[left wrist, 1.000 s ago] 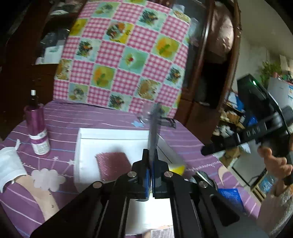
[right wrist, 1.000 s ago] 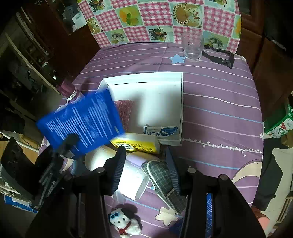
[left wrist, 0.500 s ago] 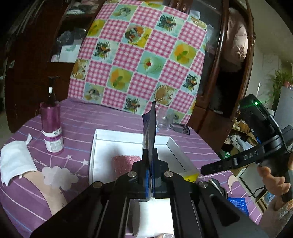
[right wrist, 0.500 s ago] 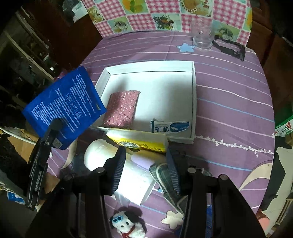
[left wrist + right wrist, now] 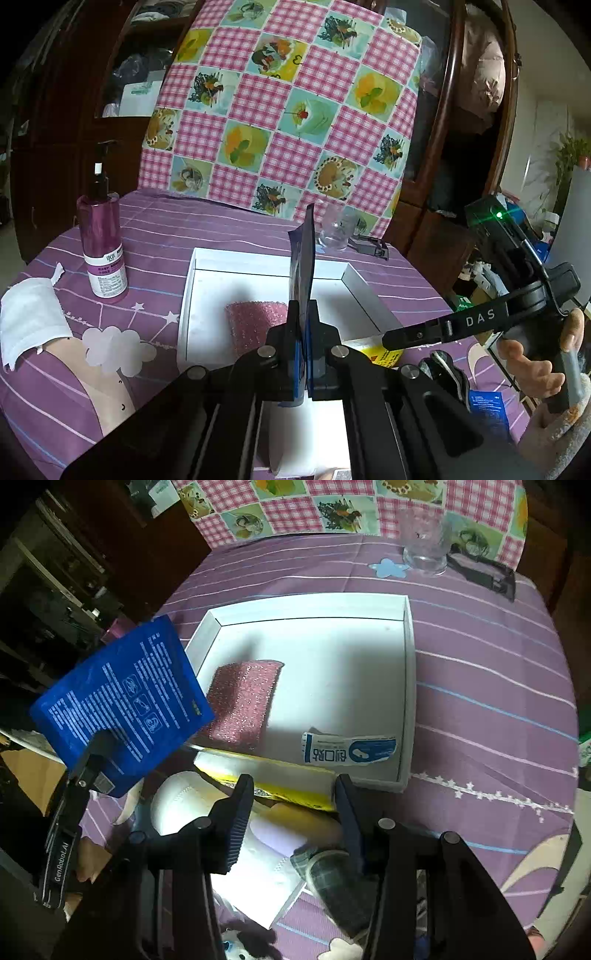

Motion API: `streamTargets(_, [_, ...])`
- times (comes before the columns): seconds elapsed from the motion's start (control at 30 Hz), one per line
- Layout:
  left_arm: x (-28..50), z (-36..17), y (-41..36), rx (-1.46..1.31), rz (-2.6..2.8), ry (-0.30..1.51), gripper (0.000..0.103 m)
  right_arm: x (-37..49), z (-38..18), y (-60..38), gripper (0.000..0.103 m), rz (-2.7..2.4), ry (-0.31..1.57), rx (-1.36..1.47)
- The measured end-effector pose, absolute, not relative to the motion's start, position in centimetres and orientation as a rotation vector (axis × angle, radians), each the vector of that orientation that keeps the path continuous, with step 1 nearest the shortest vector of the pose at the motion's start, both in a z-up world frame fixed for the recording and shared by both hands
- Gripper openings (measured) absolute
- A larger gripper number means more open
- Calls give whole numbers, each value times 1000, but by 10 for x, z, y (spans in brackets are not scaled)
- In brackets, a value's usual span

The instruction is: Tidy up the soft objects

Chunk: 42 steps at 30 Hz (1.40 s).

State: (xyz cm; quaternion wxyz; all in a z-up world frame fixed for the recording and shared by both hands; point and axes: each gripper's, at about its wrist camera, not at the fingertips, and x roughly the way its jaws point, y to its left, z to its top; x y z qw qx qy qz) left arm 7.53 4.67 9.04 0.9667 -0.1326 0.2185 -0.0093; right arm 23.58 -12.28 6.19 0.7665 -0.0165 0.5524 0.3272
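My left gripper [image 5: 302,325] is shut on a flat blue packet [image 5: 303,266], held edge-on above the near side of the white tray [image 5: 258,260]; the right wrist view shows that blue packet [image 5: 122,705] beside the tray's left wall [image 5: 201,638]. A pink glittery sponge [image 5: 242,698] and a small blue-and-white sachet [image 5: 349,751] lie in the tray. My right gripper [image 5: 295,805] is open, its jaws apart over a yellow pack [image 5: 273,779] at the tray's near edge. Below it lie a white tissue pack [image 5: 251,867] and a plaid fabric item [image 5: 332,878].
A purple pump bottle [image 5: 101,236] and a white face mask [image 5: 29,317] stand left of the tray. A glass [image 5: 424,550] and a black clip [image 5: 487,576] sit at the far side. A small plush dog [image 5: 243,941] lies at the near edge. A checked cloth covers the chair behind.
My right gripper has sunk closer to the yellow pack and tissue pack. The left gripper with the blue packet has tilted up a little and shifted left of the tray.
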Motion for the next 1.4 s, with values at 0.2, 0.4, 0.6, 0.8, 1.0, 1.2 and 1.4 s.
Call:
streamTargets(0.2, [77, 89, 45, -263, -14, 451, 0, 248, 51, -133, 47, 741, 1214, 70])
streamTargets(0.4, [79, 87, 44, -260, -12, 461, 0, 256, 41, -137, 47, 814, 1244, 168])
streamTargets(0.6, [79, 86, 43, -258, -13, 462, 0, 261, 37, -141, 15, 826, 1263, 231])
streamTargets(0.8, [79, 86, 43, -260, -13, 461, 0, 260, 45, -143, 1, 815, 1216, 239])
streamTargets(1.0, [80, 86, 44, -262, -13, 462, 0, 256, 56, -150, 1, 805, 1177, 245])
streamTargets(1.2, [80, 86, 43, -257, 7, 463, 0, 256, 64, -157, 16, 745, 1144, 265])
streamTargets(1.4, [81, 86, 49, -271, 51, 475, 0, 251, 68, -148, 58, 706, 1092, 290])
